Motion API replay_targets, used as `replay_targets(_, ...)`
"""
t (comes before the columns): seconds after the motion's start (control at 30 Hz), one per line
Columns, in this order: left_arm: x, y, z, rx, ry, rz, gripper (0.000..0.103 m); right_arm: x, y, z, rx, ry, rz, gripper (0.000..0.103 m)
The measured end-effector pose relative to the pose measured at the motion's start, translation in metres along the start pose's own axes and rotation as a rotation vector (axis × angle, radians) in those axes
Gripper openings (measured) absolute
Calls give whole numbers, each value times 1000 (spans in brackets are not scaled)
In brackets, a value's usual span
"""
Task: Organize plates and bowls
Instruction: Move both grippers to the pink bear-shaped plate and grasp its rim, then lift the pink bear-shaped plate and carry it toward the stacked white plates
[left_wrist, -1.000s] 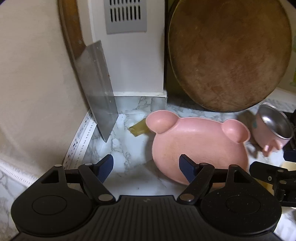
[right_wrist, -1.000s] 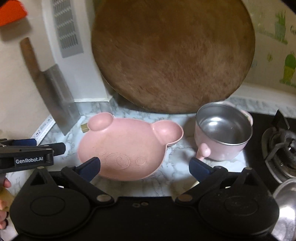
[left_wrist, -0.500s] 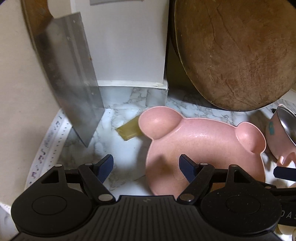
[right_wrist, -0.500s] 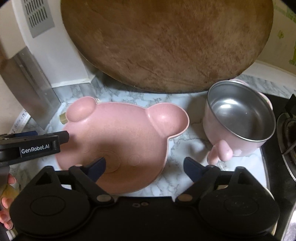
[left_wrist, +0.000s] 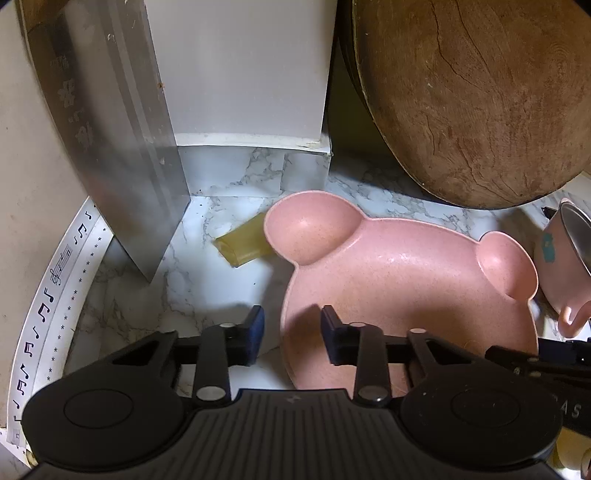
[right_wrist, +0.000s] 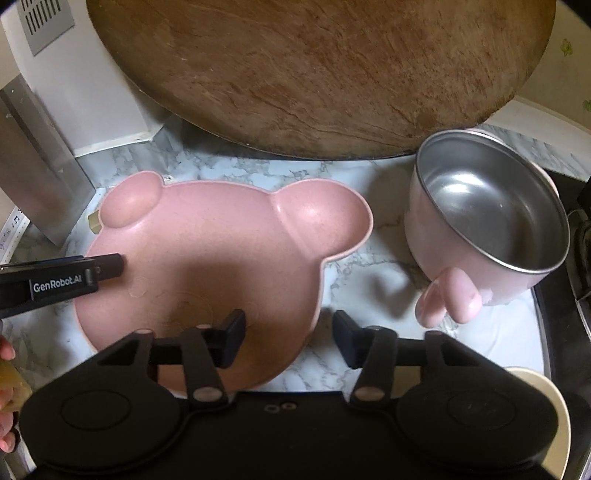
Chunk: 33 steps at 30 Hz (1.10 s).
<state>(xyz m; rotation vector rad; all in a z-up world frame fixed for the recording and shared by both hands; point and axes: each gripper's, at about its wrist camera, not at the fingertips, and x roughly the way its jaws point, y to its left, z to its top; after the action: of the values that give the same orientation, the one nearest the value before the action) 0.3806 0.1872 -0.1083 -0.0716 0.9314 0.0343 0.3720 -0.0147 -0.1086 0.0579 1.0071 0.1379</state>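
Note:
A pink bear-shaped plate (left_wrist: 399, 291) lies on the marble counter; it also shows in the right wrist view (right_wrist: 207, 266). My left gripper (left_wrist: 291, 332) straddles the plate's left rim, one finger outside and one over the plate, jaws partly closed with a gap still showing. My right gripper (right_wrist: 288, 339) straddles the plate's right front rim, also partly closed with a gap. A pink bowl with a steel inside (right_wrist: 487, 229) stands right of the plate, seen at the edge of the left wrist view (left_wrist: 565, 258).
A large round wooden board (right_wrist: 314, 74) leans against the back wall. A cleaver (left_wrist: 110, 140) hangs at the left over the counter. A yellowish piece (left_wrist: 243, 245) lies behind the plate's left ear. A stove edge (right_wrist: 569, 295) lies at the right.
Both grippers have moved forward onto the plate's rims and their jaws have narrowed from wide open. The plate and the bowl look larger and closer.

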Motion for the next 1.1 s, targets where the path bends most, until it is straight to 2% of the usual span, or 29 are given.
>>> replay_targets(0.1, -1, -1, -1, 7, 3, -12, 19, 0, 1, 1, 0, -6, -4, 34)
replay_targets(0.27, -5, -5, -4, 35, 4, -3, 17, 0, 3, -1, -7, -21, -32, 25)
replay_targets(0.7, -42, -5, -11, 53, -32, 15, 15, -25, 3, -7, -38, -76, 2, 23)
replay_targets(1.1, -111, -6, -36, 14, -67, 23, 15, -71, 6, -31, -92, -111, 90, 23)
